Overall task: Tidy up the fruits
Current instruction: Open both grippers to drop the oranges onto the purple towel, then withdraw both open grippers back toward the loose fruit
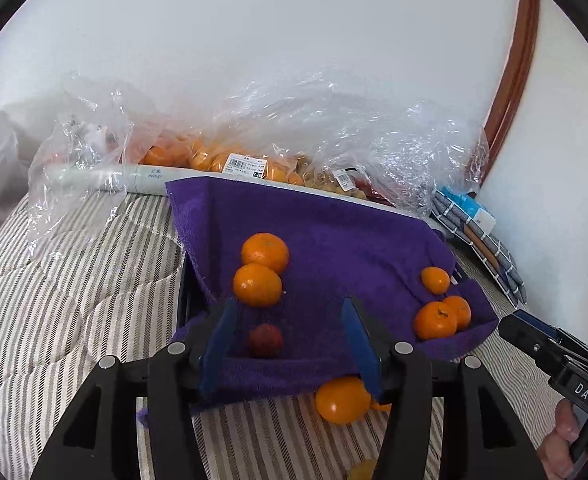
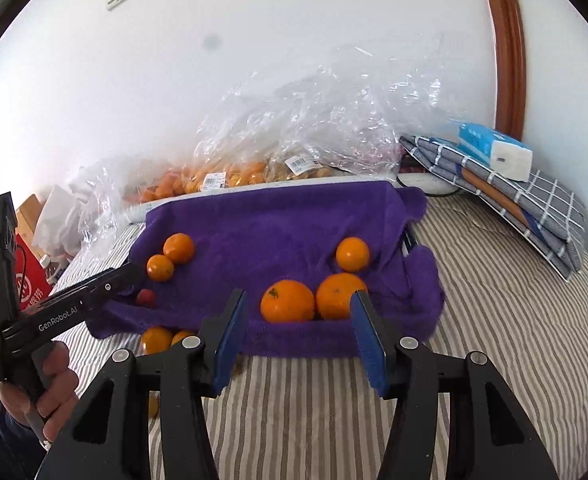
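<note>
- We note the striped bedcover [image 2: 474,320] as the base surface; every position below is given relative to the purple towel [image 1: 334,232] lying on it.
- The purple towel drapes over a dark tray or frame whose edge shows at the towel's left side in the left wrist view; we cannot tell what the frame is.
- Clear plastic bags [image 2: 314,120] sit behind the towel against the white wall, holding bagged oranges [image 1: 197,156] with price labels.
- A folded checked cloth [image 2: 534,208] lies right of the towel, with a tissue pack [image 2: 494,152] on top.
- The left gripper [image 1: 289,340] hangs over the towel's near left edge, jaws spread wide and empty, blue pads [image 1: 217,344] either side of a small red fruit [image 1: 265,340] without touching it.
- The right gripper [image 2: 298,332] hangs at the towel's near right edge, jaws likewise spread and empty.
- On the towel's left part, two oranges [image 1: 261,268] sit touching, one behind the other, just beyond the red fruit.
- On the towel's right part, a pair of oranges [image 2: 314,300] sits touching at the near fold, with a single orange [image 2: 352,254] just behind them.
- Off the towel, an orange [image 1: 342,400] lies on the bedcover against the near hem; the right wrist view shows a second one beside it.
- A small yellow fruit [image 1: 364,470] lies nearer to us than the hem, mostly hidden.
</note>
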`<act>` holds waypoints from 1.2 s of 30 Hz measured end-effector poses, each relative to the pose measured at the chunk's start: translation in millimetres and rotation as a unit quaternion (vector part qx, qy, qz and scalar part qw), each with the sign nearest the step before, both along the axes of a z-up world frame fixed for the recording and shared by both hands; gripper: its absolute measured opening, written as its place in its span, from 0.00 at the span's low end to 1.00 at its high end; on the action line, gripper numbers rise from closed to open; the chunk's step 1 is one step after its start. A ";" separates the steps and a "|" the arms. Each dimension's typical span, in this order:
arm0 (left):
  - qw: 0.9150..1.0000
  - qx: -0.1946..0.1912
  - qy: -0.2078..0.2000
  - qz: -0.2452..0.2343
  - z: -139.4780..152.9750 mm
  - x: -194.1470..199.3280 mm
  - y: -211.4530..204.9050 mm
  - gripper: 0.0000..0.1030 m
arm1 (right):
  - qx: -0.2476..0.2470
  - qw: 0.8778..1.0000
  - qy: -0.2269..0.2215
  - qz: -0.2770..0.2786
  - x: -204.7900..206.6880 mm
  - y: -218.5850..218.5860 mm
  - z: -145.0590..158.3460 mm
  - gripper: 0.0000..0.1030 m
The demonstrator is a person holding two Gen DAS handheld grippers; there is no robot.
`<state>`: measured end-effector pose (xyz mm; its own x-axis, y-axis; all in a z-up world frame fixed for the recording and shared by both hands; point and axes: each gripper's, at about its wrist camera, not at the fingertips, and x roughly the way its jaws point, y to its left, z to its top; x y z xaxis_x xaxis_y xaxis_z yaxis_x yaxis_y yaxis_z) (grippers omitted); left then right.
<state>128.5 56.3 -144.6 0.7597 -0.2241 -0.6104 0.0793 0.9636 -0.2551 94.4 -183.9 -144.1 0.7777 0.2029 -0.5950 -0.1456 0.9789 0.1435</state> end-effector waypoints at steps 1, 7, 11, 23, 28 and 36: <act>1.000 0.003 -0.002 0.001 1.0 -3.8 -0.1 0.52 | -0.003 1.000 0.003 0.001 -5.5 2.6 0.9 0.50; 1.000 0.009 0.009 0.005 0.4 -28.7 11.3 0.52 | -0.027 0.999 0.019 0.027 -24.6 24.9 -3.8 0.46; 1.000 0.011 0.018 0.019 -1.7 -44.5 26.6 0.52 | -0.040 0.998 0.024 0.037 -32.7 37.3 -12.6 0.46; 0.995 0.010 0.060 0.075 -11.7 -50.4 59.1 0.52 | -0.051 0.995 0.051 0.072 -24.4 60.6 -32.8 0.46; 0.996 0.015 0.059 0.071 -12.3 -51.0 56.6 0.52 | -0.065 0.993 0.067 0.073 -10.1 68.9 -42.8 0.46; 0.996 0.014 0.058 0.065 -10.9 -50.9 53.4 0.52 | -0.070 0.991 0.085 0.077 4.3 71.3 -52.2 0.45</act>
